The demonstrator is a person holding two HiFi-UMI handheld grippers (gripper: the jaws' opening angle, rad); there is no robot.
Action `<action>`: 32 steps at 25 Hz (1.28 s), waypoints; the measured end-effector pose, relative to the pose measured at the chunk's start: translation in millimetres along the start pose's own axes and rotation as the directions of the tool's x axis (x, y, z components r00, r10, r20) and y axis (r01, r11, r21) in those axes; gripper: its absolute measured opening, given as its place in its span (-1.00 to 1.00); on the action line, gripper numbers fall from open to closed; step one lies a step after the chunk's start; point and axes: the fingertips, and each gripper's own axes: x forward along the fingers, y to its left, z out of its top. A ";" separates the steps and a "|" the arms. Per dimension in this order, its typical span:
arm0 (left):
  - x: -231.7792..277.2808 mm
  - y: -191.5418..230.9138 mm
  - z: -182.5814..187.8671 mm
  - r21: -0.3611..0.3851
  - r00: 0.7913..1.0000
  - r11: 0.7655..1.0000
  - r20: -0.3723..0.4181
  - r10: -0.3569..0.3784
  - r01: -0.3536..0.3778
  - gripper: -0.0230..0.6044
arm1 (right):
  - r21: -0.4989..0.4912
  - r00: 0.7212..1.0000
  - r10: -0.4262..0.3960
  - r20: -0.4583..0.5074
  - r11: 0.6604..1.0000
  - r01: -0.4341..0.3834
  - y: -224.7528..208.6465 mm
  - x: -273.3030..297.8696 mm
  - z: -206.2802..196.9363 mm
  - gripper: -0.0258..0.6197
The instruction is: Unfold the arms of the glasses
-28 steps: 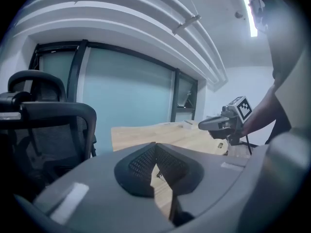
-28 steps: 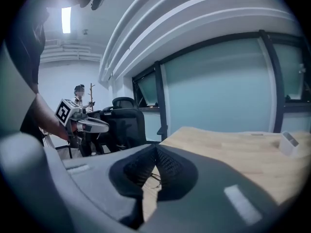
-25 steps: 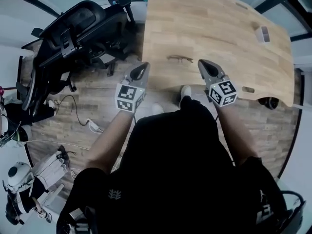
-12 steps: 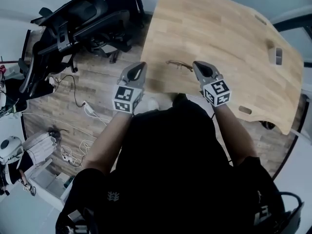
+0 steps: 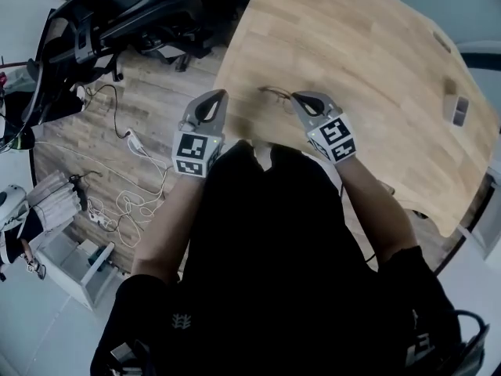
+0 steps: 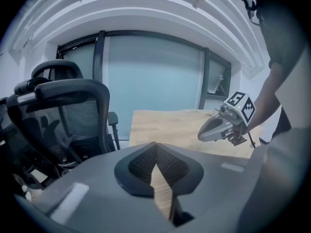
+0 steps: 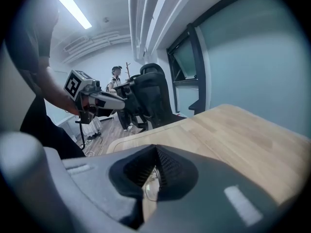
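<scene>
The thin-framed glasses [image 5: 272, 93] lie folded on the wooden table [image 5: 368, 61], near its front edge. My right gripper [image 5: 297, 98] is shut and empty, its tip just right of the glasses. In the right gripper view a lens [image 7: 151, 188] shows through the gap below the closed jaws of that gripper [image 7: 155, 150]. My left gripper [image 5: 219, 94] is shut and empty too. It hovers at the table's left edge, a short way left of the glasses. The left gripper view looks past its own closed tip [image 6: 155, 147] to the right gripper [image 6: 221, 126] over the table [image 6: 170, 123].
Black office chairs [image 5: 117, 14] stand left of the table, and one fills the left gripper view's left [image 6: 58, 110]. Cables and a power strip [image 5: 129, 198] lie on the wooden floor. A small grey object [image 5: 456, 108] sits at the table's far right. A person [image 7: 116, 76] stands far off.
Both grippers have come down and in toward the glasses. The right tip now sits right beside them. Both stayed shut, and the head view has swung round.
</scene>
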 end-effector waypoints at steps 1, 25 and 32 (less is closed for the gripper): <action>1.7 -1.0 -3.7 -0.011 1.000 1.000 -0.006 -0.006 0.006 -0.91 | 0.002 1.000 0.006 -0.014 1.000 -0.006 0.9 2.6 -1.0 -0.92; 46.8 18.4 -44.4 0.019 0.980 0.982 -0.073 -0.184 0.186 -0.91 | -0.014 0.971 0.078 -0.224 0.996 -0.084 6.4 77.1 -39.1 -0.77; 49.1 23.4 -52.7 -0.004 0.979 0.984 -0.093 -0.180 0.180 -0.91 | -0.066 0.953 0.102 -0.284 0.990 -0.125 4.3 94.3 -45.5 -0.77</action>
